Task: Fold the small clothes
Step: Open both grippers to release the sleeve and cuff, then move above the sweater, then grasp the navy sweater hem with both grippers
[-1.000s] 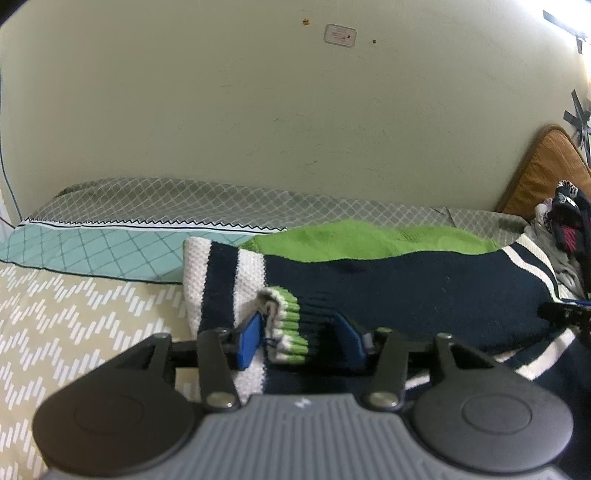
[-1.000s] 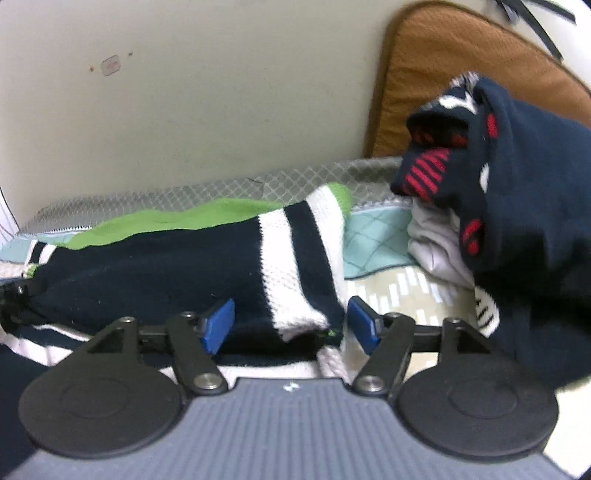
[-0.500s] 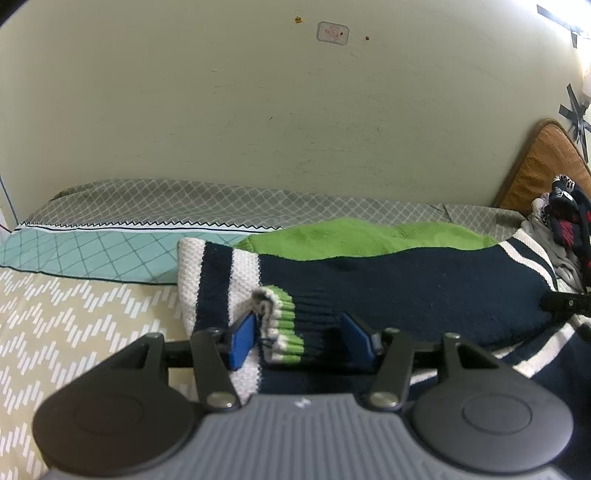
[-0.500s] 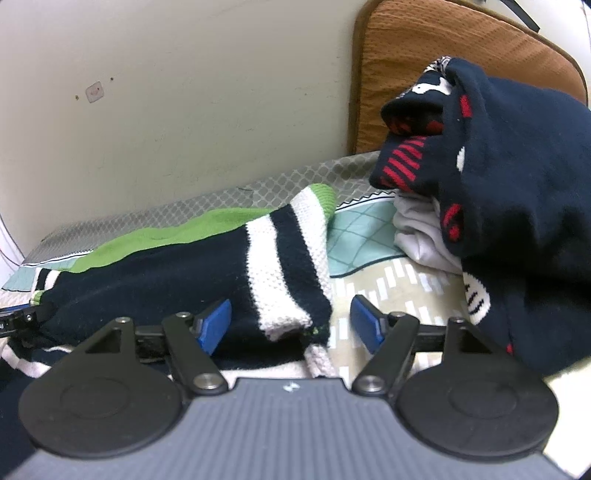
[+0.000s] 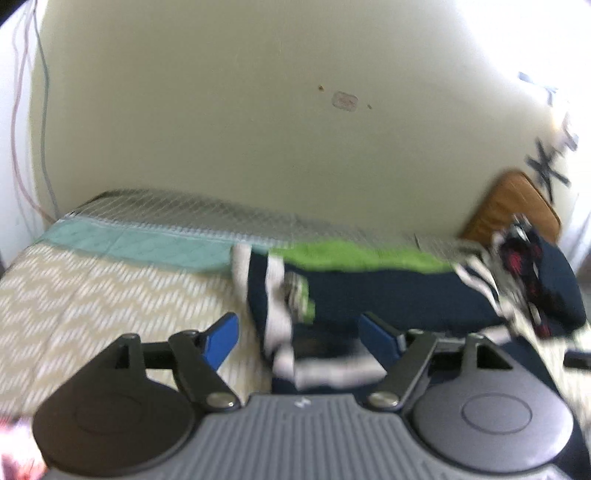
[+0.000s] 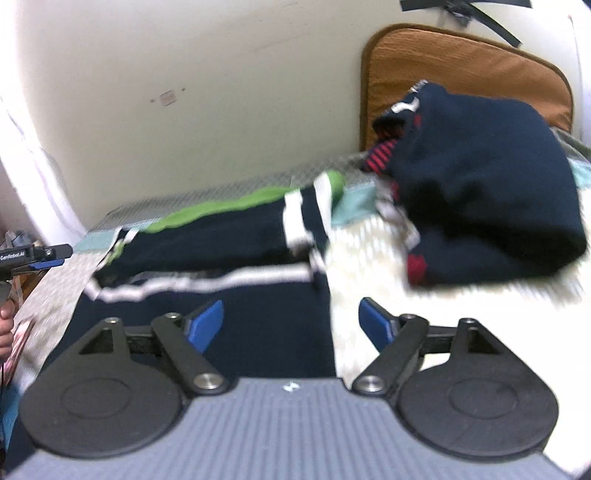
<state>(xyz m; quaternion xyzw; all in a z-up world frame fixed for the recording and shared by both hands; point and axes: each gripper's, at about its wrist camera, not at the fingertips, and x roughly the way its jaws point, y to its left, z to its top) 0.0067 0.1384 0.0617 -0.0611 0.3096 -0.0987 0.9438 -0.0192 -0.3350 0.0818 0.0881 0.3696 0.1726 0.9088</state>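
Left gripper (image 5: 297, 334): fingers spread, holding nothing.
Right gripper (image 6: 291, 323): fingers released, empty.
Sweater (image 6: 229, 230): navy-striped, lying folded on the bed (image 5: 92, 291), probably freed so the fold settles.
Clothes pile (image 6: 491, 192): just beside, right.

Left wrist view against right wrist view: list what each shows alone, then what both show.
Only the left wrist view shows the sweater's green-striped cuff and the thin cables on the wall. Only the right wrist view shows the other gripper's tip at the frame's left edge and the black tape above the cushion. Both show the navy striped sweater, the navy clothes pile, the brown cushion, the patterned bedspread, and open jaws.
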